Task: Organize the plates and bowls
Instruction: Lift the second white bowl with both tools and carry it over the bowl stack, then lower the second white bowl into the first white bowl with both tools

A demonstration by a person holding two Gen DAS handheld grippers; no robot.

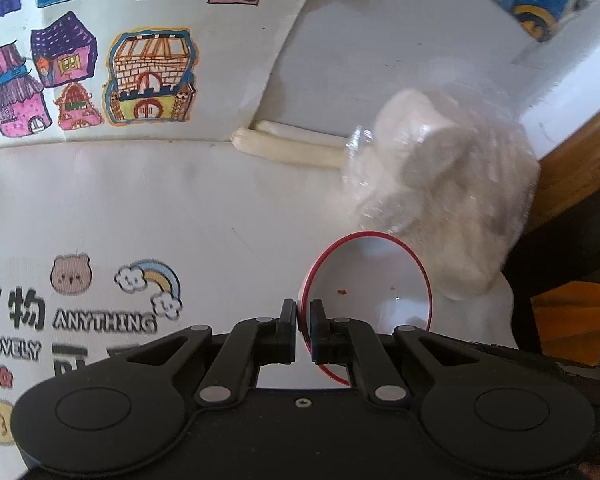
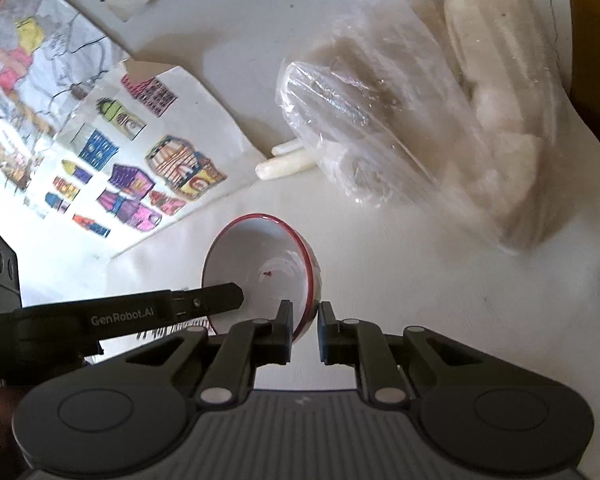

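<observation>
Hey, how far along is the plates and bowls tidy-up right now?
Nothing looks finished yet: no stack or sorted dishes show in either view. In hand: one white bowl with a red rim, pinched at its rim by both the left tool and the right tool; whether it is clear of the white table is hard to tell. Left: setting this bowl in its place. No other dishes are in view.

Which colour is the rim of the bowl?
Red, on a white bowl; the left wrist view shows it best.
</observation>
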